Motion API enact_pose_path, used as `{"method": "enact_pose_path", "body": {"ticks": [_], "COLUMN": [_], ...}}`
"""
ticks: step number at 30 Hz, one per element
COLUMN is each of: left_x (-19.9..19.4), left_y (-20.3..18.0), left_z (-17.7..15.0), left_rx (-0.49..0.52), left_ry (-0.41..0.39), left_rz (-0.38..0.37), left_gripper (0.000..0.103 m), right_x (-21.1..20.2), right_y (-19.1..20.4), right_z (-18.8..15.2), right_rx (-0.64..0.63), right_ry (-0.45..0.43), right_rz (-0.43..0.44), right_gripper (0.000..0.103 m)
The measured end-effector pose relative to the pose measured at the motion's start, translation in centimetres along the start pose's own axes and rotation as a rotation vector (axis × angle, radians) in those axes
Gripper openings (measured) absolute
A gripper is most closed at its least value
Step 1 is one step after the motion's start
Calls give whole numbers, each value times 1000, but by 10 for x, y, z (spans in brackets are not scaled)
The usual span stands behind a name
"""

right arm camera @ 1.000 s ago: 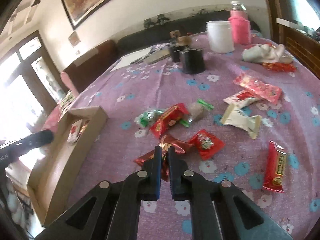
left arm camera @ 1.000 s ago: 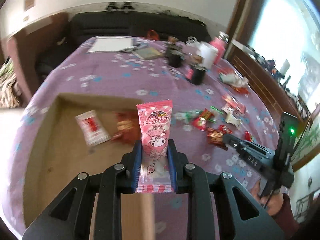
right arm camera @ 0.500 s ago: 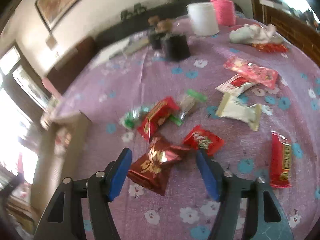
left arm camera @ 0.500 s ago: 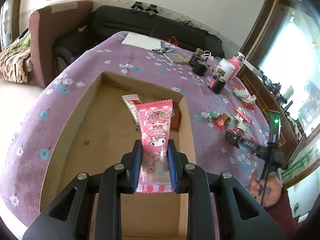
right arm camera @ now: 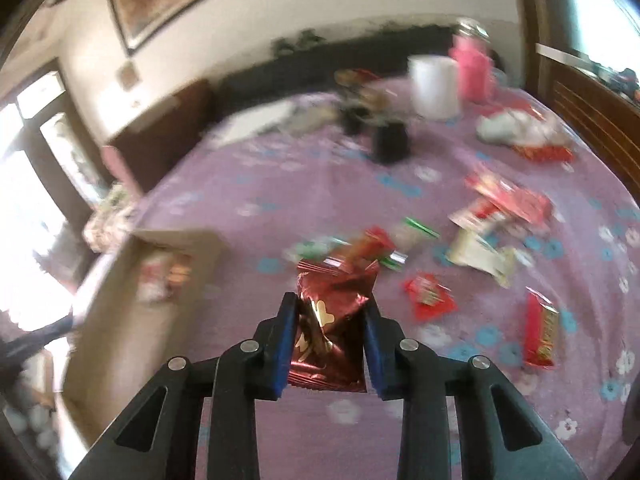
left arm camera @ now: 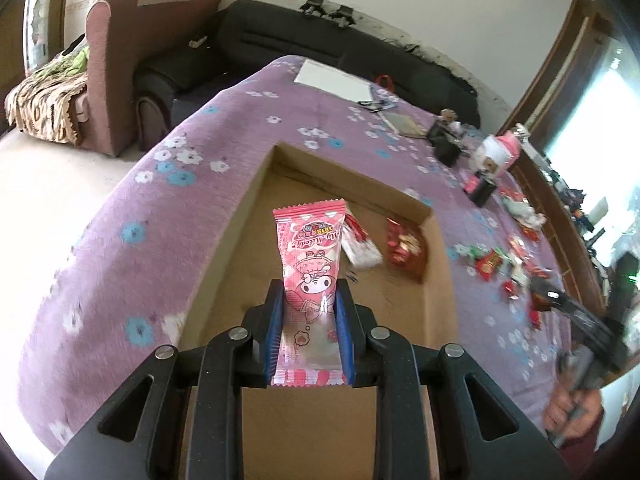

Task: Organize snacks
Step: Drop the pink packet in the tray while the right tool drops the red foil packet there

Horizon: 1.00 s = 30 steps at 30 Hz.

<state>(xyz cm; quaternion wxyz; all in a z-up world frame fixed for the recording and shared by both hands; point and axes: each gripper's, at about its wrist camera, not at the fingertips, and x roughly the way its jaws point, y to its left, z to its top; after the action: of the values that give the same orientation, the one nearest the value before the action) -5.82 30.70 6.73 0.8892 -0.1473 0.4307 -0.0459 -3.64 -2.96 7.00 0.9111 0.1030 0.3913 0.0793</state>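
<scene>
Left gripper (left arm camera: 309,316) clamps the pink packet (left arm camera: 311,276) over the cardboard box (left arm camera: 240,216). Right gripper (right arm camera: 328,330), just closing, pinches the red foil packet (right arm camera: 332,320) at 12 o'clock; crumpled foil may slip.

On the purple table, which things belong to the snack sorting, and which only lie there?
Belong to the job:
- pink snack packet, in left gripper
- dark red foil packet, in right gripper
- cardboard box
- loose snacks

Only lying about:
- white container
- pink jar
- white paper
</scene>
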Motion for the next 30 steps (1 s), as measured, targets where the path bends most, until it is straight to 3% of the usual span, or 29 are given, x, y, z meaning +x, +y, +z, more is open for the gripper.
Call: {"method": "enact_pose_path", "body": {"ticks": [7, 14, 17, 19, 20, 24, 28, 29, 30], "left_x": [49, 80, 81, 81, 79, 56, 16, 1, -9], "left_y": [0, 9, 17, 20, 20, 16, 9, 4, -1], "left_z": [31, 44, 49, 51, 51, 51, 45, 41, 37], "left_rx": [6, -20, -62, -83, -87, -77, -73, -70, -68], "left_ry": [76, 102, 99, 107, 101, 57, -30, -58, -79], "left_rz": [15, 57, 39, 21, 13, 16, 35, 35, 33], "left_gripper": [22, 22, 26, 35, 39, 39, 39, 43, 52], "right_x": [22, 81, 104, 112, 116, 127, 104, 98, 86], "right_y": [94, 166, 184, 194, 199, 206, 192, 187, 177], "right_z": [11, 4, -1, -5, -6, -10, -4, -1, 1], "right_rx": [-169, -300, -308, -318, -326, -340, -309, -297, -283], "right_ry": [72, 188, 241, 265, 277, 299, 242, 229, 207], "right_rz": [155, 187, 209, 222, 225, 228, 261, 271, 281], "right_gripper": [31, 31, 31, 32, 34, 38, 51, 52, 53]}}
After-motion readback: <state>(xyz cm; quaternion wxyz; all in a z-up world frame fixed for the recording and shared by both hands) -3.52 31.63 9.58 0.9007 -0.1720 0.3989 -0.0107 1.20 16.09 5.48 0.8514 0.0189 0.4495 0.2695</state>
